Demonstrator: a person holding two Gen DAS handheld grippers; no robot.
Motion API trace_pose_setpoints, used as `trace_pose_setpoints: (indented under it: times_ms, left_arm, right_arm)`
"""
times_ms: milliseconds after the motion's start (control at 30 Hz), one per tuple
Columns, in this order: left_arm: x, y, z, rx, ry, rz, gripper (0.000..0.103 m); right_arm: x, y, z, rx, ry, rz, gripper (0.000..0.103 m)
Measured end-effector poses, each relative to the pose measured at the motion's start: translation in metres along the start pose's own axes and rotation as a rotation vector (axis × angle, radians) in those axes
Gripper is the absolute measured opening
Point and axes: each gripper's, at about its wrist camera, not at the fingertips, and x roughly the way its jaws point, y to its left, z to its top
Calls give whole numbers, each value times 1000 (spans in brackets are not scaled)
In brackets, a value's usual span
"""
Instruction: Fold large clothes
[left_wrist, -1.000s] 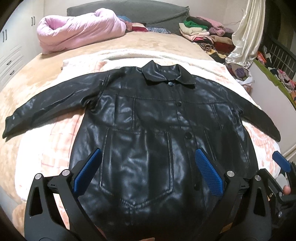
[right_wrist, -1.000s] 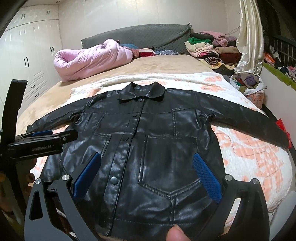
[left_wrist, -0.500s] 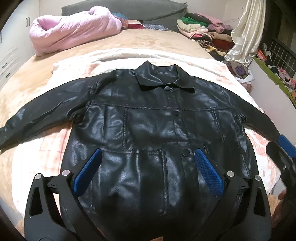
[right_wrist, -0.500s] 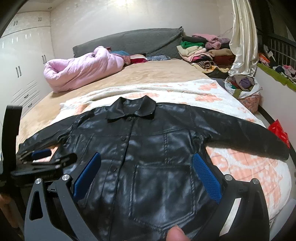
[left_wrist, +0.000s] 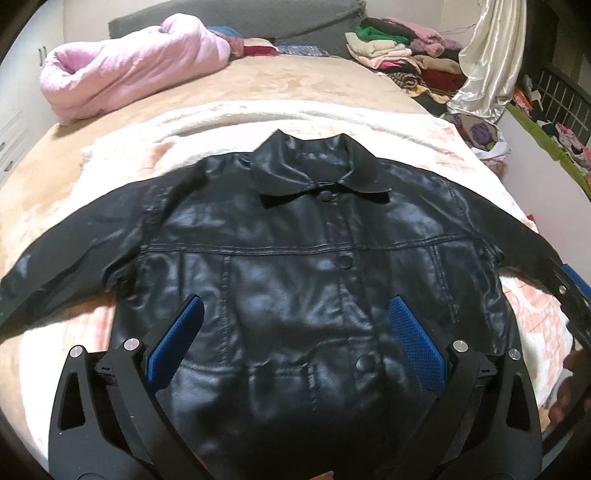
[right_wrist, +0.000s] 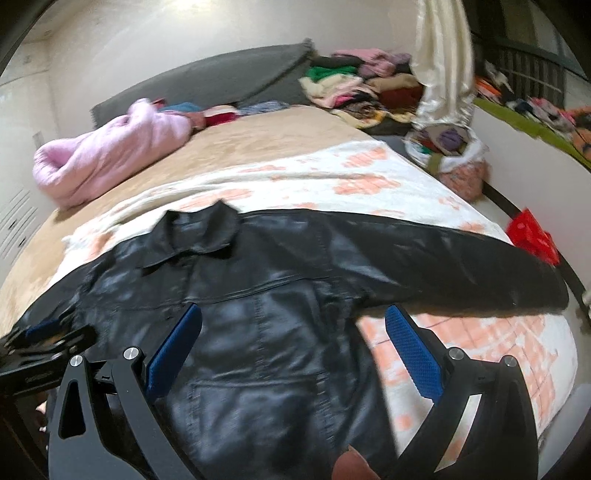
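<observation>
No legible text — faint gripper (right_wrist: 40, 373) lettering blurred.

Pink quilt (left_wrist: 125, 77), floral blanket (right_wrist: 369, 184), clothes pile (left_wrist: 402, 55), cream curtain (left_wrist: 487, 66)

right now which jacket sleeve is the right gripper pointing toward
The sleeve stretched toward the red bag; the right gripper straddles its armpit. The other sleeve lies opposite.

The left gripper (left_wrist: 293, 332) is held level and pointing forward, its two blue-padded fingers (left_wrist: 175, 341) spread wide with nothing between them. The right gripper (right_wrist: 291, 341) is likewise spread wide, empty, and tilted slightly. Each shows at the edge of the other's view, side by side and near each other. A fingertip (right_wrist: 351, 467) of the person's hand shows at the right wrist view's bottom edge.
</observation>
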Motion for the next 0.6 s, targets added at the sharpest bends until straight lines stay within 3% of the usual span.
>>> trace_pose_setpoints:
  times_ms: [433,600]
  left_arm:
    - [48,-45,16,34,82,-36,94]
    - [58,-68,23,49,72,-76,94]
  right_arm:
    - [49,-126,3,287,41,-200,99]
    - [57,-176,0,387,49,-274,99]
